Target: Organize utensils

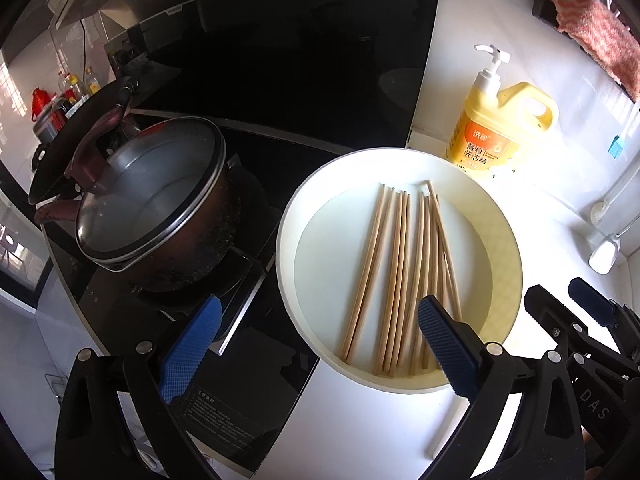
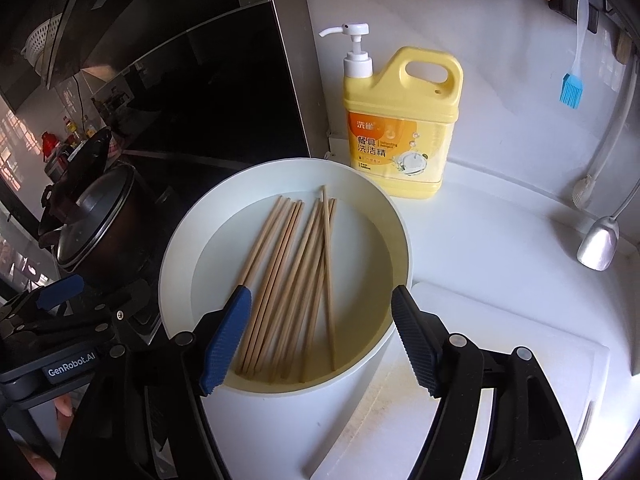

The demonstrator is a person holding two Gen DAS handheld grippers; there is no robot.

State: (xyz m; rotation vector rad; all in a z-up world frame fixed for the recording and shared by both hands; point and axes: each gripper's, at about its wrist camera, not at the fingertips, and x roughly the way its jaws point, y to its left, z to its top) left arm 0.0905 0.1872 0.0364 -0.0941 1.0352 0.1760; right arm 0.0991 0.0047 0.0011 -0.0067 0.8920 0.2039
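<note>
Several wooden chopsticks [image 1: 400,280] [image 2: 296,280] lie side by side in a round white basin [image 1: 288,240] [image 2: 176,264] on the white counter. My left gripper [image 1: 320,304] hangs above the basin's near left rim, jaws wide open, nothing between its blue pads. My right gripper [image 2: 320,292] hovers over the near ends of the chopsticks, also open and clear of them. Each gripper shows at the edge of the other's view: the right gripper [image 1: 580,300] and the left gripper [image 2: 60,292].
A dark pot with a glass lid [image 1: 152,200] sits on the black stove left of the basin. A yellow detergent bottle [image 2: 400,120] stands behind it. A white cutting board [image 2: 500,360] lies at the right, with a blue brush [image 2: 571,90] and a ladle [image 2: 598,248] hanging beyond.
</note>
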